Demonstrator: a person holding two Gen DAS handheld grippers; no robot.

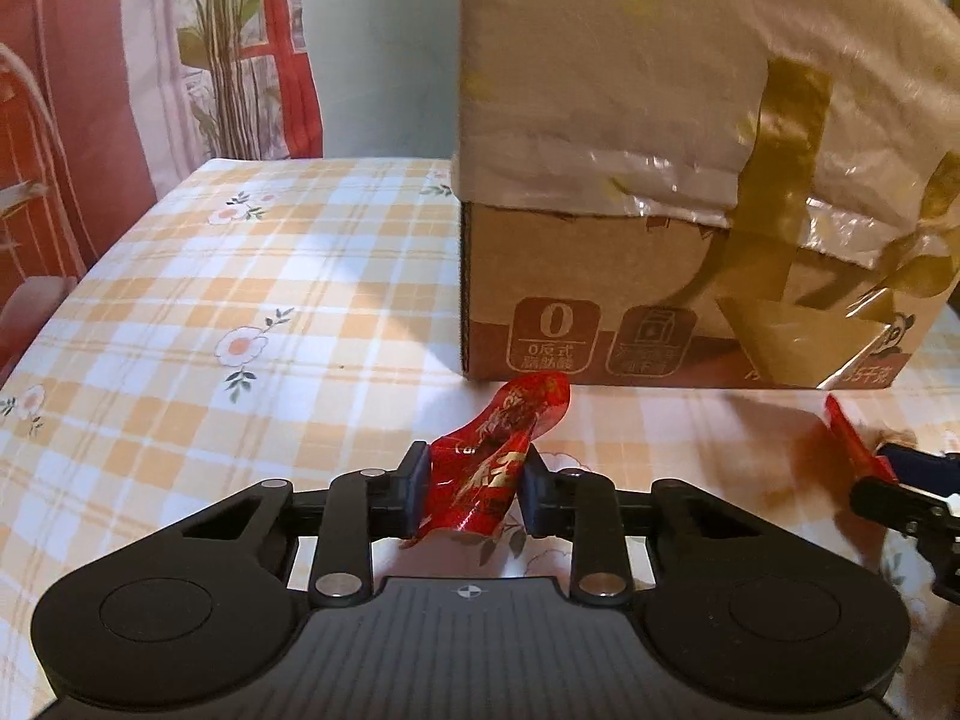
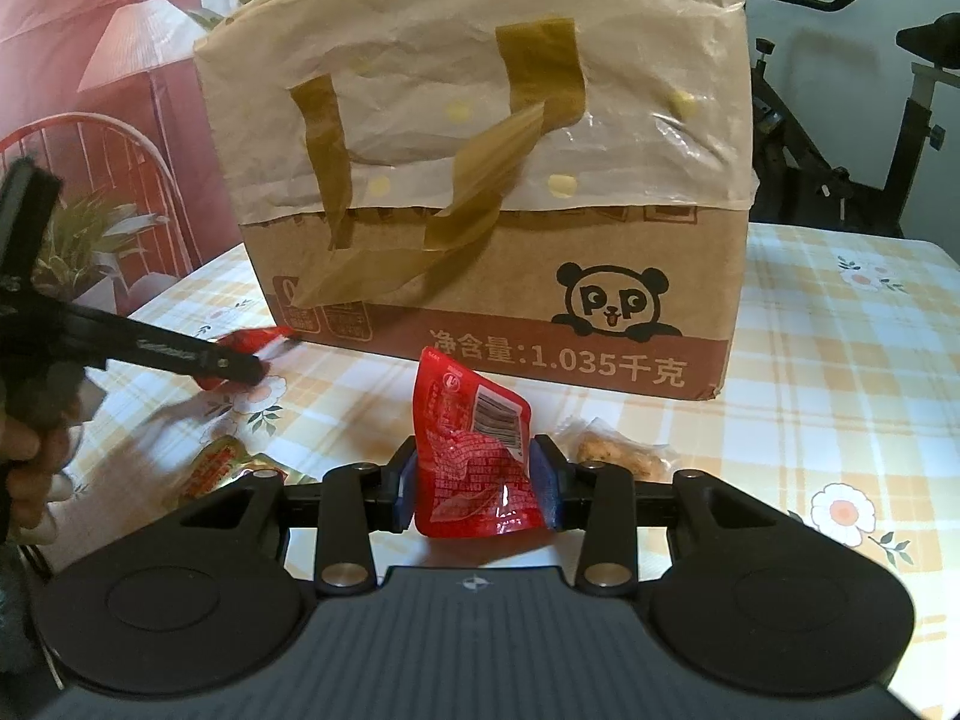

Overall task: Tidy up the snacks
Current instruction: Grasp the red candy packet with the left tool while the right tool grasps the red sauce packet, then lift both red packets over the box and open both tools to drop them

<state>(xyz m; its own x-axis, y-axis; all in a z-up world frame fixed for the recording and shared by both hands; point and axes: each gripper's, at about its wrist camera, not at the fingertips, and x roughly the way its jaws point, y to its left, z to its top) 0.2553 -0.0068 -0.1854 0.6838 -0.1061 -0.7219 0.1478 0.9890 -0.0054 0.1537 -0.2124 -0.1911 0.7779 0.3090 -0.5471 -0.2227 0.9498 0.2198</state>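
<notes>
**Both grippers loaded, box ahead**

Left gripper (image 1: 471,495): fingers clamped on red/gold snack pkt (image 1: 501,459), above checked worktop (image 1: 240,276). Right gripper (image 2: 478,480): fingers pinching red barcode snack pkt (image 2: 474,456). Cardboard box (image 2: 498,276) just behind; clear-wrapped biscuit (image 2: 618,453) beside on worktop.

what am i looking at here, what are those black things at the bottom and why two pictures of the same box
Each picture comes from a camera mounted on a hand-held two-finger gripper; a person carries one in each hand. The black shape at the bottom is the tool's own body.

The left view shows the left gripper shut on a crumpled shiny red foil snack packet. The right view shows the right gripper shut on a red plastic snack pouch with a barcode.

Both face a brown cardboard box with a panda logo on a yellow checked floral tablecloth. A clear-wrapped biscuit and a gold-and-red packet lie on the cloth.
</notes>
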